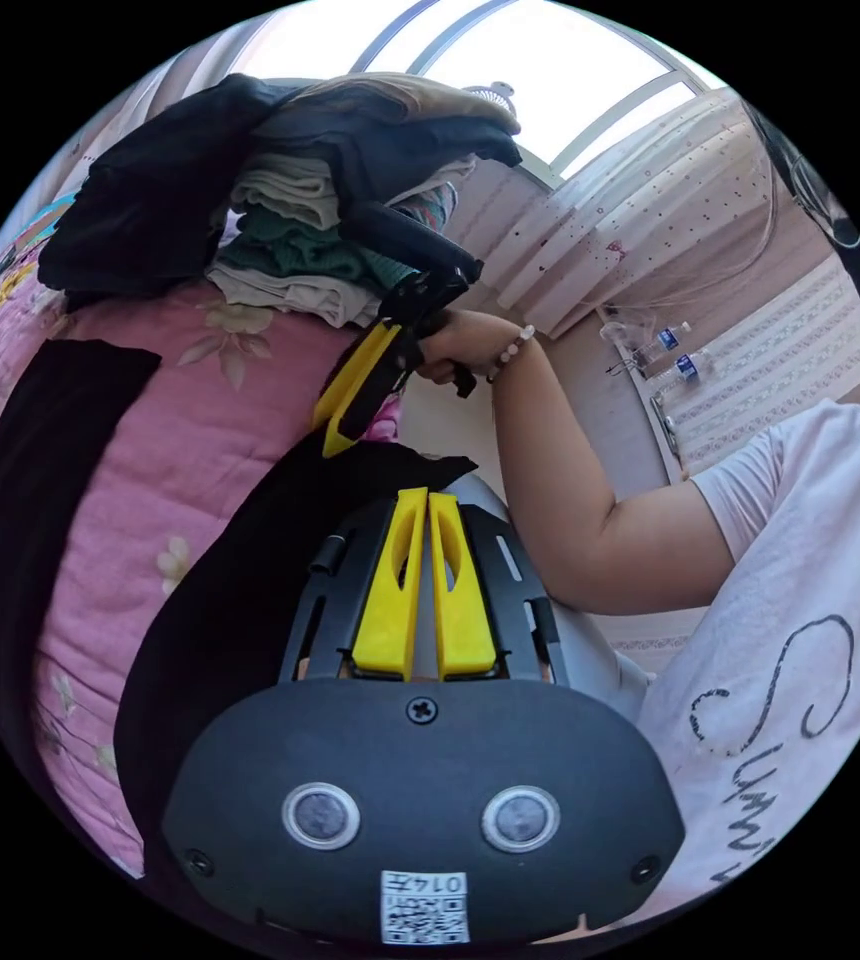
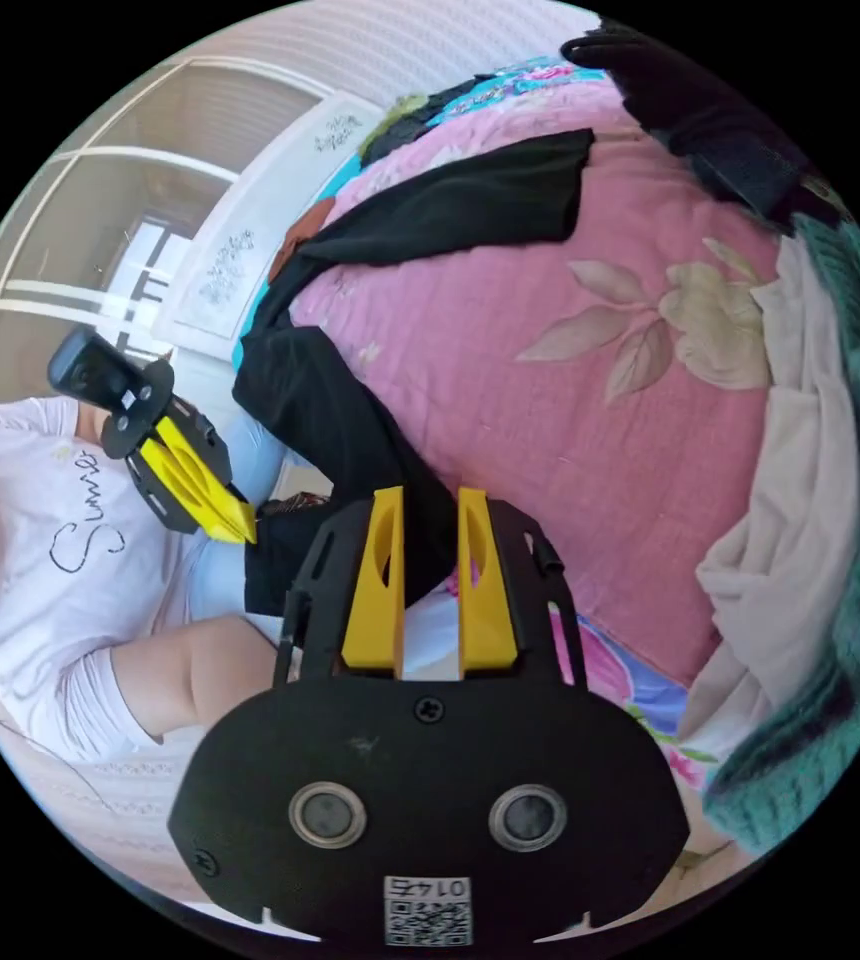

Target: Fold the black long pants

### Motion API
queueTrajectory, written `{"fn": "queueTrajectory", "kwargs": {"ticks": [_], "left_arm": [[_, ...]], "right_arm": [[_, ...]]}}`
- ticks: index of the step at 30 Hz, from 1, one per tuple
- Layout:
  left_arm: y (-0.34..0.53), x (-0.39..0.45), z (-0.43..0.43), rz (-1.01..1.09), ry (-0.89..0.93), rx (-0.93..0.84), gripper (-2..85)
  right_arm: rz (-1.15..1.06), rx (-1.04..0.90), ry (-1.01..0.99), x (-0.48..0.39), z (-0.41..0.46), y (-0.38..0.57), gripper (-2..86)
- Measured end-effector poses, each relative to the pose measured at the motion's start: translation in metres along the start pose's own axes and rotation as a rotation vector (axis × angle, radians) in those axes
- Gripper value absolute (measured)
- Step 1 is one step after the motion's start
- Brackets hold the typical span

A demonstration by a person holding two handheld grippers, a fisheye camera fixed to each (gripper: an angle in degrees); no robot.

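The black long pants (image 1: pixel 220 590) (image 2: pixel 350 420) lie spread on a pink flowered quilt (image 1: pixel 150 450) (image 2: pixel 570 400), one leg (image 1: pixel 30 480) (image 2: pixel 470 200) stretched apart from the other. My left gripper (image 1: pixel 428 495) is shut at the near edge of the pants; in the right gripper view the left gripper (image 2: pixel 248 535) pinches a bunched corner over the quilt's edge. My right gripper (image 2: pixel 430 495) stands a little open, with black cloth of the nearer leg between its jaws. A hand holds the right gripper (image 1: pixel 332 440) at the pants' edge.
A heap of folded and loose clothes (image 1: pixel 330 230) sits on the quilt beyond the pants, with teal knit (image 2: pixel 850 450) and white cloth (image 2: pixel 770 560). A person in a white T-shirt (image 1: pixel 800 650) (image 2: pixel 40 540) stands beside the bed. Curtains (image 1: pixel 640 200) hang behind.
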State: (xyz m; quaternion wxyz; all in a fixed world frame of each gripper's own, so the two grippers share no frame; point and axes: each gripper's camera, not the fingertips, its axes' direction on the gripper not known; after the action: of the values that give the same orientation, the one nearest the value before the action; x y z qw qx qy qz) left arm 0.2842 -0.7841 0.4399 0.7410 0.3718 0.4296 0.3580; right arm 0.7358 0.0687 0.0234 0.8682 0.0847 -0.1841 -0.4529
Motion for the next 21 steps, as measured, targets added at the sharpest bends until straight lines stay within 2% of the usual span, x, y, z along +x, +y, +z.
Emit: {"fn": "queueTrajectory", "kwargs": {"ticks": [2,4,7,9,12,17,21], "left_arm": [[0.004,0.008,-0.007,0.003,-0.009,0.005,-1.0],[0.007,0.020,-0.019,0.028,0.011,0.032,-1.0],[0.010,0.047,-0.040,0.106,0.066,0.089,-1.0],[0.010,0.068,-0.045,0.183,-0.018,0.099,-1.0],[0.006,0.077,-0.039,0.216,-0.174,0.109,-1.0],[0.008,0.055,-0.011,0.099,-0.134,0.049,-1.0],[0.021,0.061,-0.001,0.058,-0.108,-0.006,-1.0]], "right_arm": [[0.002,-0.028,-0.022,-0.003,0.005,-0.008,2.8],[0.014,0.027,0.064,-0.013,-0.005,-0.011,1.9],[0.050,0.222,0.228,-0.032,-0.039,-0.012,1.3],[0.064,0.357,0.363,-0.045,-0.054,-0.018,1.1],[0.061,0.357,0.531,-0.051,-0.039,-0.041,1.1],[0.134,0.262,0.570,-0.026,-0.001,-0.067,2.0],[0.192,0.363,0.541,-0.024,-0.008,-0.057,4.7]]}}
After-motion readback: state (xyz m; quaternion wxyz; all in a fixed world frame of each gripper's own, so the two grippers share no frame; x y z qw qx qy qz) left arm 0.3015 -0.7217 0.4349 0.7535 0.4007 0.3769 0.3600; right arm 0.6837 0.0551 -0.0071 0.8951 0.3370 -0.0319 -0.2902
